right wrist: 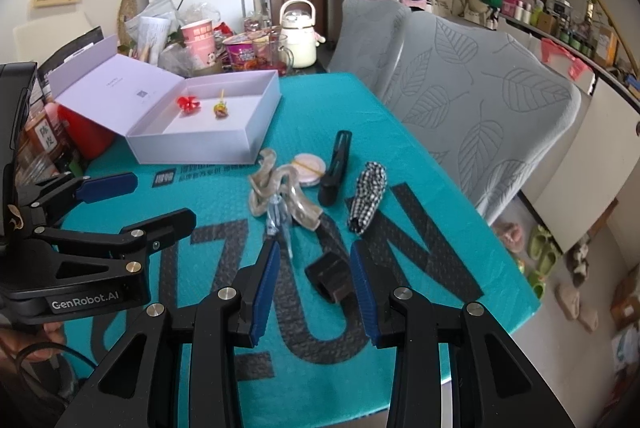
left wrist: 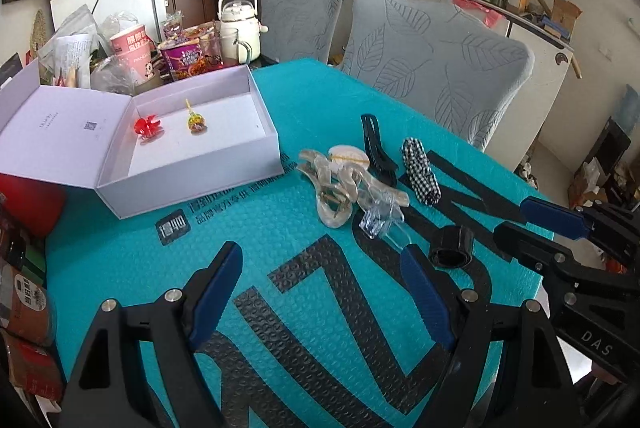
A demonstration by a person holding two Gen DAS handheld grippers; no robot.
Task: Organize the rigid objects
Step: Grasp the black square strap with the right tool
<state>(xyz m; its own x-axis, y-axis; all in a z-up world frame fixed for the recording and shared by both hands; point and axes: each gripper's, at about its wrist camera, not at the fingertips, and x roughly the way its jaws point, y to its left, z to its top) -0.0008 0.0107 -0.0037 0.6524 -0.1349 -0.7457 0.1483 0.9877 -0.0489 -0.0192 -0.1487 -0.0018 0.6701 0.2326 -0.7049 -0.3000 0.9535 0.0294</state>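
Cluttered dining room; tabletop (left wrist: 120,260) under teal bubble mat with black lettering, two grey leaf-print chairs (right wrist: 492,100) beyond.

Right gripper (right wrist: 316,292): spread wide, holding nothing. Low over mat, angled down and forward. Black ring-shaped clip (right wrist: 330,278) lying flat between the blue pads (right wrist: 266,292), gaps visible both sides, no contact seen. Same clip from the left wrist view (left wrist: 452,246) sits just ahead of the right gripper's tips (left wrist: 524,216).

Left gripper (left wrist: 320,292): wide open, empty, bare mat between fingers. Hovering low, pointed forward, just left of right gripper.

Ahead of right gripper, a cluster: small clear clip (right wrist: 278,216) nearest, touching translucent beige claw clips (right wrist: 280,188); round pink compact with yellow band (right wrist: 306,164) behind them; black flat hair clip (right wrist: 338,168) to the right of the compact; black-and-white checked fabric piece (right wrist: 368,196) further right, apart from the rest.

Far ahead and left of both grippers: open white box (left wrist: 192,184), lid folded back left. Inside, red flower-shaped clip (left wrist: 149,129) and small yellow-green piece with a stick (left wrist: 196,120), apart from each other.

Beyond box: snack cups, bags, cream kettle (left wrist: 239,28).
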